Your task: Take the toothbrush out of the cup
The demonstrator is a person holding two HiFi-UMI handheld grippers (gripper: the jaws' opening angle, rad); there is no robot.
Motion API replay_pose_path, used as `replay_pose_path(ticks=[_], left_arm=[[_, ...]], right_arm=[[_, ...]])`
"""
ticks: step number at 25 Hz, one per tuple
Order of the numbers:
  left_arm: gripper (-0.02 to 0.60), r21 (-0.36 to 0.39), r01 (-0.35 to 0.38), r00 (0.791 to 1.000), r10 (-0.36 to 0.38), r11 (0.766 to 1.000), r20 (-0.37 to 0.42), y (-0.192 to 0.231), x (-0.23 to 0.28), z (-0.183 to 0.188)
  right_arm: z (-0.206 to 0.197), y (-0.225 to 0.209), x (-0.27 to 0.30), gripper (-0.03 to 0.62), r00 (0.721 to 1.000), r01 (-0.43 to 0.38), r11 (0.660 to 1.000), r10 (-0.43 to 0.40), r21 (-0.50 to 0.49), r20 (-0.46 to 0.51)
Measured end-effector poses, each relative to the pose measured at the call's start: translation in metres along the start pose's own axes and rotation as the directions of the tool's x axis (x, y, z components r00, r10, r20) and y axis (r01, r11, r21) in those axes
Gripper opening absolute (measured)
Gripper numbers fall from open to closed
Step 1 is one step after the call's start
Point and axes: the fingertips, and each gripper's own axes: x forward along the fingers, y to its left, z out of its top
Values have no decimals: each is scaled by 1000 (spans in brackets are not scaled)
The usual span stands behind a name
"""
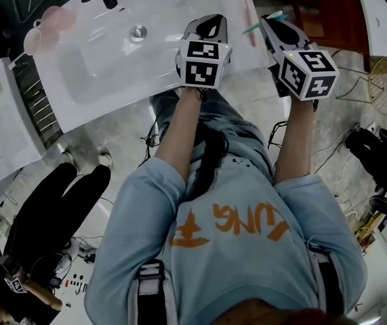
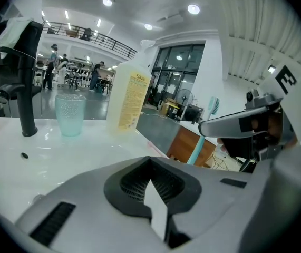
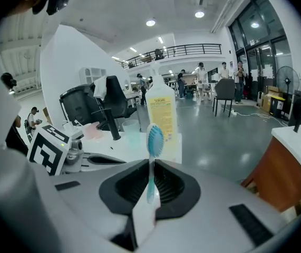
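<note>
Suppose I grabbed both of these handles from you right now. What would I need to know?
Left claw: shut, holding nothing, at the edge of the white sink counter.
Right claw: shut on the toothbrush, pinching the handle, bristle head pointing up.
Cup: upright on the counter beside the black tap, nothing in it.
Done: the toothbrush is out of the cup.
Left: probably only setting the toothbrush down. Hold the right claw closed until then.
</note>
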Motion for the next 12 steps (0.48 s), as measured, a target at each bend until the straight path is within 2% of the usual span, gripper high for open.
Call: replay_pose_path(ticks=[6,12], left_arm=[[8,-14,-49,999,48,999,-22,10,1,-11],[8,-16,-79,996,78,997,-41,18,3,-16]], right_arm=[[-5,1,15,49,999,-40,999,40,22,-4],[-11,-15,38,46,1000,-14,993,15,119,-10]])
